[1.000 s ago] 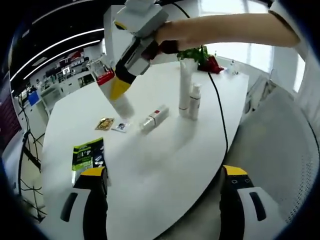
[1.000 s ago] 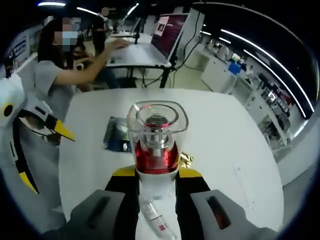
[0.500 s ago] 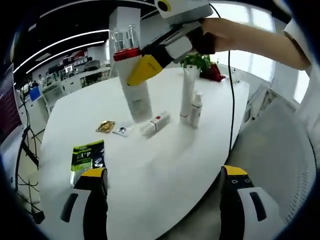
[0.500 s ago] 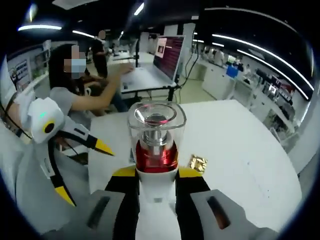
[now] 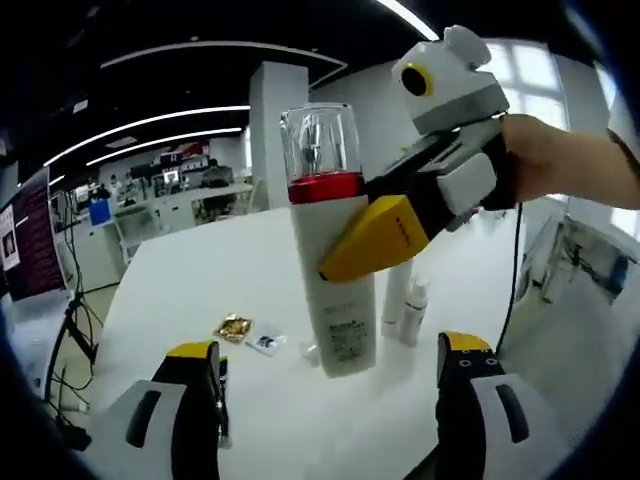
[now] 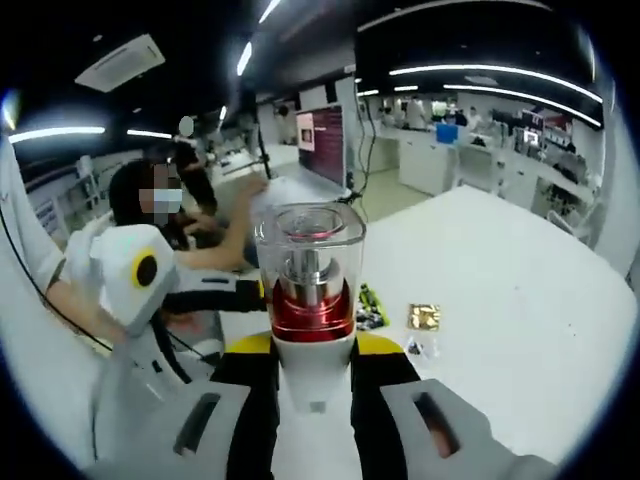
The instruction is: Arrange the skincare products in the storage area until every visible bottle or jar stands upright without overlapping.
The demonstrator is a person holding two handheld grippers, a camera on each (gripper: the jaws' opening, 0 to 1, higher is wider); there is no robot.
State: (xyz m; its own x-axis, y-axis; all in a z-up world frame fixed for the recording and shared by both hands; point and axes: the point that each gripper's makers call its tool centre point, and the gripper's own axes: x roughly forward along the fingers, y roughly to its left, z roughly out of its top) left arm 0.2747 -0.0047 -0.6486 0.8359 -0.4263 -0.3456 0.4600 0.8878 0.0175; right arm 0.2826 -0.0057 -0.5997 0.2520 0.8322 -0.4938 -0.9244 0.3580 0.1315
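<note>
The right gripper is closed tight on a tall white pump bottle. Its yellow-tipped jaws squeeze the bottle's body from both sides. The bottle stands almost straight up, with its bottom right at the white table; you cannot tell if it touches. It has a boxy shape with smooth, flat sides. On top sits a see-through plastic cap with rounded corners. Inside the cap you can see a shiny silver pump over a red ring. Small grey writing is printed low on the bottle's front.

The left gripper is wide open and holds nothing. Its two yellow-tipped jaws stick up at the bottom of the left gripper view, well apart.

Just behind the held bottle stand two more white ones, a tall tube and a small bottle, side by side. A shiny gold packet and a small clear packet lie flat on the table, near each other. In the right gripper view, a green and black packet lies farther back.
</note>
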